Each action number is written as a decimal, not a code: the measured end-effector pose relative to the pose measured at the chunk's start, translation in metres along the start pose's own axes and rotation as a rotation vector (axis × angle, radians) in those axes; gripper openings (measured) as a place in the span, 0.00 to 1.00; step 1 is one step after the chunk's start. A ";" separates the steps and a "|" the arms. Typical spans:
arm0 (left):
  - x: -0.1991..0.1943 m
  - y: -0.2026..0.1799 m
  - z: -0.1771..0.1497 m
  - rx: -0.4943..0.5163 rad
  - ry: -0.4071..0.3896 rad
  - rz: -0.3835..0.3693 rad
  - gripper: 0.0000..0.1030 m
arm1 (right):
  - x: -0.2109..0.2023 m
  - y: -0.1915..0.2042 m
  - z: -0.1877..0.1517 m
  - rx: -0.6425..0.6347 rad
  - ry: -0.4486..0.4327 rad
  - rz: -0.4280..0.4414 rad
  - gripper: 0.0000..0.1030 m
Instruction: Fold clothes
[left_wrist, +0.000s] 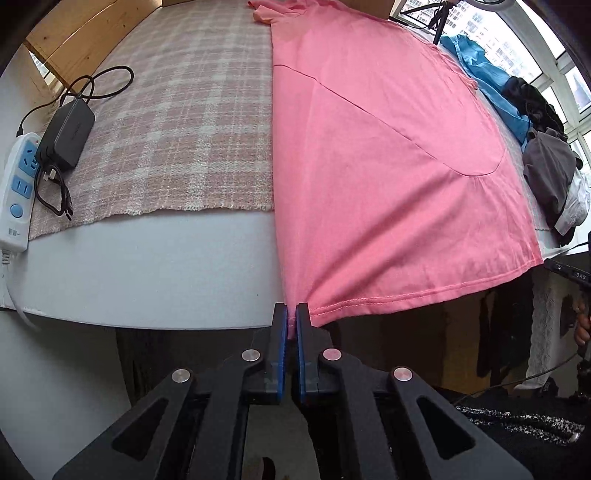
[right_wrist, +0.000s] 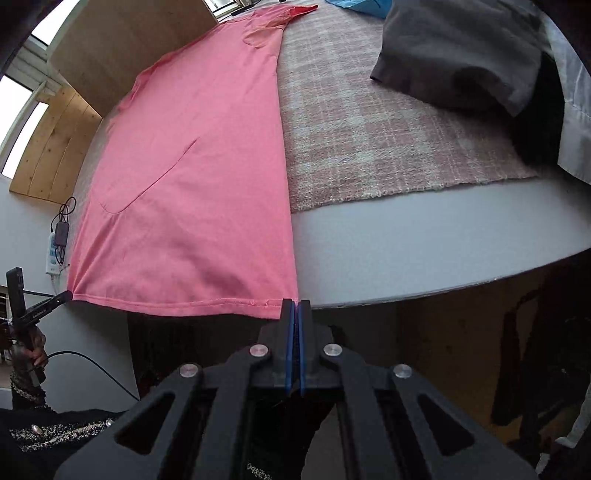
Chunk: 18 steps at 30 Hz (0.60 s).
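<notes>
Pink shirt (left_wrist: 388, 177) stretched by its hem corners over the bench (left_wrist: 147, 266).
Left gripper (left_wrist: 291, 314) and right gripper (right_wrist: 296, 310) each have jaws pinched tight on a hem corner at the bench's near edge; the shirt lies flat across the plaid cloth (left_wrist: 184, 129), beside a grey garment (right_wrist: 461, 55).

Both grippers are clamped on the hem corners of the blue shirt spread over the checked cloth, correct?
Not quite: the shirt spread over the checked cloth is pink, as both wrist views show. The left gripper and right gripper are indeed clamped on its hem corners.
</notes>
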<state>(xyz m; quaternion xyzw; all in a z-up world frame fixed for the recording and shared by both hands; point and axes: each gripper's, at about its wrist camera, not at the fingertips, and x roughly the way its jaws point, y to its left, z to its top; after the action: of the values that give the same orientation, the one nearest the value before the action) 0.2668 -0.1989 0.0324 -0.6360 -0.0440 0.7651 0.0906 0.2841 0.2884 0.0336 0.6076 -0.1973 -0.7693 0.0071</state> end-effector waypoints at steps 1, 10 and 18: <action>-0.003 0.002 -0.001 0.002 0.000 -0.004 0.05 | 0.000 0.002 0.001 -0.002 0.003 -0.011 0.03; -0.052 0.040 0.032 -0.046 -0.119 -0.031 0.05 | -0.057 0.025 0.028 -0.045 -0.128 -0.019 0.12; -0.114 0.034 0.156 0.060 -0.372 0.060 0.04 | -0.149 0.059 0.125 -0.080 -0.381 0.018 0.19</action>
<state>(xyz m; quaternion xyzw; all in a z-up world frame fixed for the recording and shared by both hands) 0.1308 -0.2465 0.1659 -0.4814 -0.0180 0.8729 0.0770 0.1919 0.3077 0.2139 0.4484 -0.1697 -0.8776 0.0004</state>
